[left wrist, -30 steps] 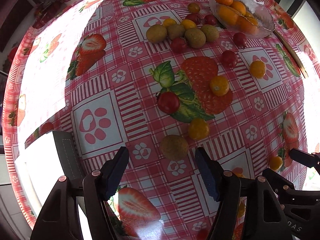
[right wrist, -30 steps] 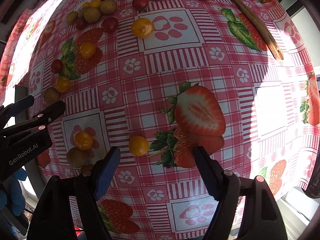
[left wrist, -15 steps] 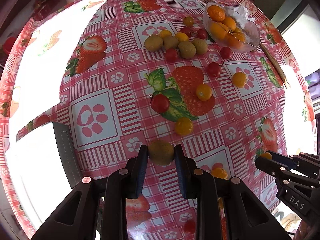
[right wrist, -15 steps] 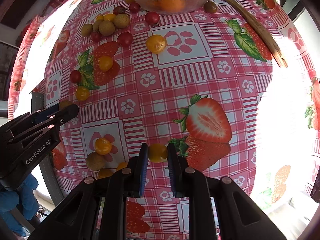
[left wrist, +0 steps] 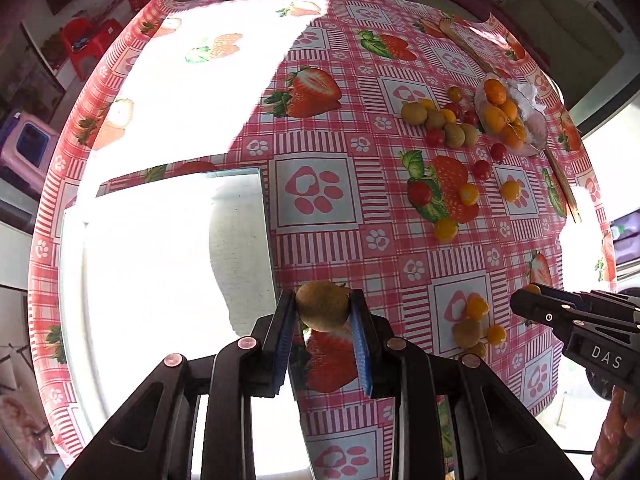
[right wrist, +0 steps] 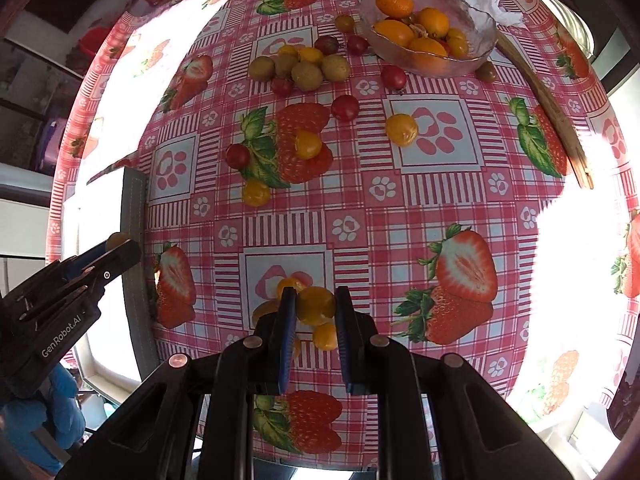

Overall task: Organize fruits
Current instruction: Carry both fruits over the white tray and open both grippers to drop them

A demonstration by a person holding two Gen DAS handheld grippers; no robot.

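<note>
Holding both loads clear of the strawberry-print tablecloth (right wrist: 400,208), you now face two different routes. Your left gripper (left wrist: 322,312) is clenched on a brown kiwi (left wrist: 322,307), a dull, fuzzy oval seated crosswise between the blue pads (left wrist: 285,332); the kiwi cluster (left wrist: 438,120) lies well away toward the upper right of its view, just beside the glass bowl (left wrist: 532,132), while the white tray (left wrist: 160,264) sits directly to its left. Your right gripper (right wrist: 315,308) grips a small yellow-orange fruit (right wrist: 315,305), round, glossy and lightly speckled; the glass bowl of oranges lies straight ahead at the far side of the table. The right hand appears to have the straighter line to the bowl.
</note>
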